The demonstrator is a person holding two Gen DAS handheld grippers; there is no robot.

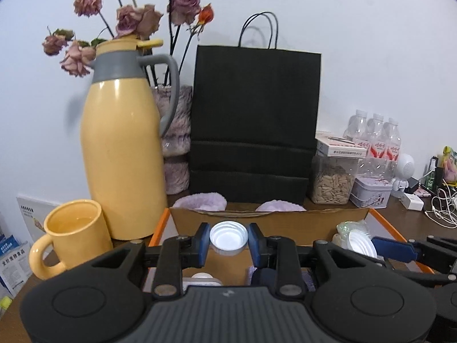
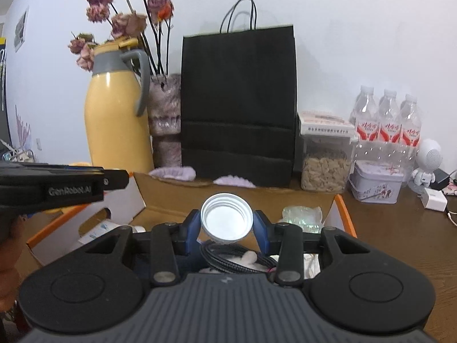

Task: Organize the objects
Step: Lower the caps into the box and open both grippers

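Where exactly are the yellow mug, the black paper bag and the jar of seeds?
yellow mug (image 1: 75, 235), left wrist view, on its outer wall under the rim.
black paper bag (image 2: 238, 100), right wrist view, on the middle of its front face.
jar of seeds (image 2: 325, 168), right wrist view, on its clear wall.

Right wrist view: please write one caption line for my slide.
Right gripper holds a white cap above a cardboard box, facing a black bag and yellow jug.

Both wrist views look forward, slightly down, close over cardboard box (image 1: 285, 220); share black bag (image 2: 238, 105), wall
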